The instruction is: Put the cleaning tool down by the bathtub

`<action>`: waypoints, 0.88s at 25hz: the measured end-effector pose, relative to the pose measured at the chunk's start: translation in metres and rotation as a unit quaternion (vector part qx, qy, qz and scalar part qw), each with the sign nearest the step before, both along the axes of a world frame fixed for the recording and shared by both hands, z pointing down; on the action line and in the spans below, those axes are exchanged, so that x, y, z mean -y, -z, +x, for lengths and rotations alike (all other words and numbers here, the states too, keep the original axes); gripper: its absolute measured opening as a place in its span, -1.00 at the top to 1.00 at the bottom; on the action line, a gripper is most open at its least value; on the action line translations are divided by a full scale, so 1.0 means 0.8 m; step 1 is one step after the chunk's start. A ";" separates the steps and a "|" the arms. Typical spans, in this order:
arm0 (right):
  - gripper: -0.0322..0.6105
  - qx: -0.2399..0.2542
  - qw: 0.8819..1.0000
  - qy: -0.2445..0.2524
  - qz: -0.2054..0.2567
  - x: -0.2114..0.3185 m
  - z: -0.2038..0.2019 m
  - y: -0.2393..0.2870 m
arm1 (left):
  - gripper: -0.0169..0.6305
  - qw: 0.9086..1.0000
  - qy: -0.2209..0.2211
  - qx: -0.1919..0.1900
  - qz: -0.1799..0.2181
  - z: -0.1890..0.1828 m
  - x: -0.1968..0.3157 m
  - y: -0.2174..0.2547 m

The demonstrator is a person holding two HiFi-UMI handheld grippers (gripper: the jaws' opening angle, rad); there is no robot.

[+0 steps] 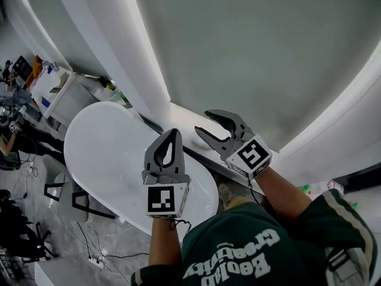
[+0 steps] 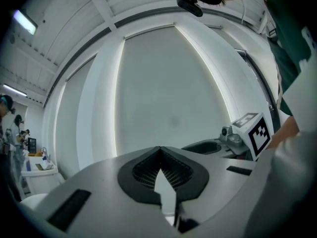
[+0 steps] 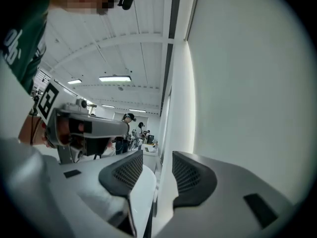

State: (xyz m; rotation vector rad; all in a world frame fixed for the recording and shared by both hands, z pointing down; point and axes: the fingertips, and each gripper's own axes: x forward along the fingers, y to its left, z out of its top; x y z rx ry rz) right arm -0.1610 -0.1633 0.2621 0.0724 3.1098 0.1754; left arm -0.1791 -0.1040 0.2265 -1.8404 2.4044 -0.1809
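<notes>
A white oval bathtub (image 1: 113, 142) lies below both grippers in the head view. No cleaning tool shows in any view. My left gripper (image 1: 174, 133) is held up over the tub's near end with its jaws closed tip to tip and nothing between them; the left gripper view shows the same, the left gripper (image 2: 159, 148) meeting at a point. My right gripper (image 1: 201, 121) stands open and empty over the ledge beside the tub, with a clear gap between its ribbed pads (image 3: 190, 175). The right gripper (image 3: 157, 155) faces a pale wall panel.
A lit wall panel (image 1: 250, 46) rises behind the tub. A white cabinet (image 1: 56, 91) with bottles stands at the far left, with people working near it. Cables and a power strip (image 1: 95, 260) lie on the floor by the tub's black stand (image 1: 80, 201).
</notes>
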 end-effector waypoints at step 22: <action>0.85 0.073 0.997 0.029 0.029 -0.086 0.053 0.069 | 0.94 0.999 -0.049 0.019 0.014 0.047 -0.042 0.029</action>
